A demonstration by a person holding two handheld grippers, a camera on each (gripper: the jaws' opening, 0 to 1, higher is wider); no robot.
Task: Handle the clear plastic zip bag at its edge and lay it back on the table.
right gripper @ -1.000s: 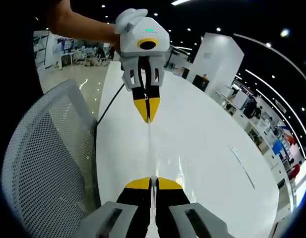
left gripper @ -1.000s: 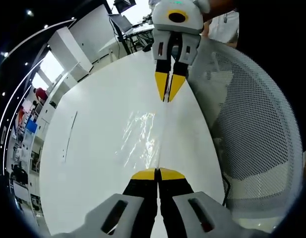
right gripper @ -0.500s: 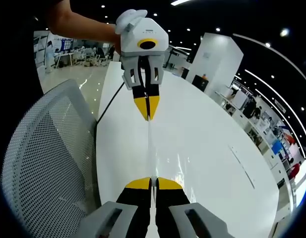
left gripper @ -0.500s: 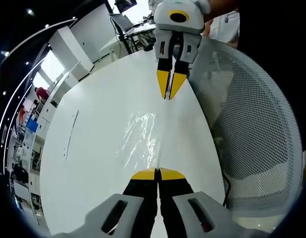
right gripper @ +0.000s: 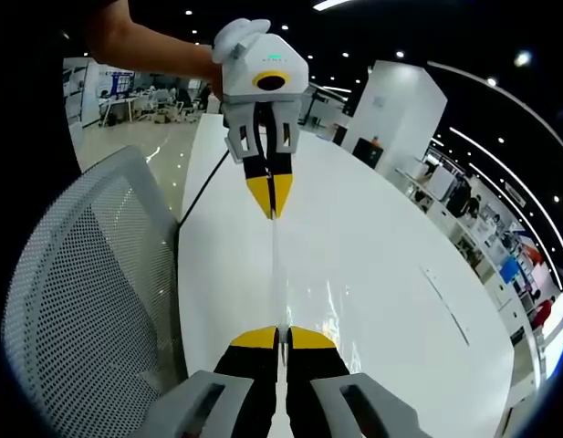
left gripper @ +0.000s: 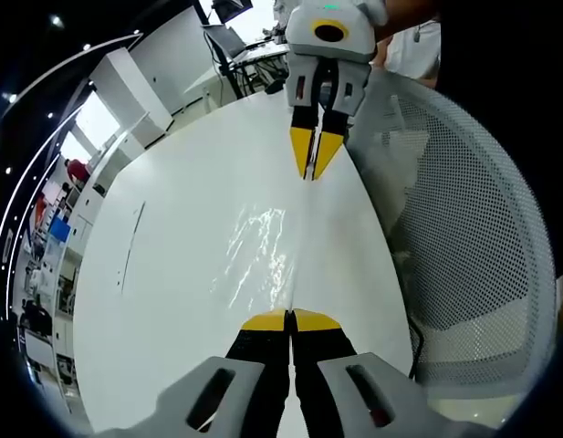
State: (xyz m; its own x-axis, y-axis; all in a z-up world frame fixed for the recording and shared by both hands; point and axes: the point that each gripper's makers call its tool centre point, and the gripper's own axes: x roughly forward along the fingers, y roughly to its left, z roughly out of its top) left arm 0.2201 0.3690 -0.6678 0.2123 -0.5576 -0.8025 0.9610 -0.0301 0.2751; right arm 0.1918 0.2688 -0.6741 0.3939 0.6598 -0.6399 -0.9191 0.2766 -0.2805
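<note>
The clear plastic zip bag [left gripper: 263, 251] hangs stretched edge-on between the two grippers, above the white table [left gripper: 172, 274]; its film reads mainly as glare streaks and as a thin taut line [right gripper: 276, 274] running from one pair of jaws to the other. The left gripper [left gripper: 290, 320] is pressed together on the near end of that edge. The right gripper [left gripper: 314, 164] pinches the far end; in its own view [right gripper: 281, 337] its jaws are likewise closed on the edge.

Change over the last second is slight: the opposite gripper sits a little farther off in each view, so the edge has been drawn marginally tauter. The bag has not descended.

Judgement: the handling stage is under way, with the lay-down not yet begun. A white mesh chair [left gripper: 463, 228] stands just beside the table edge.
</note>
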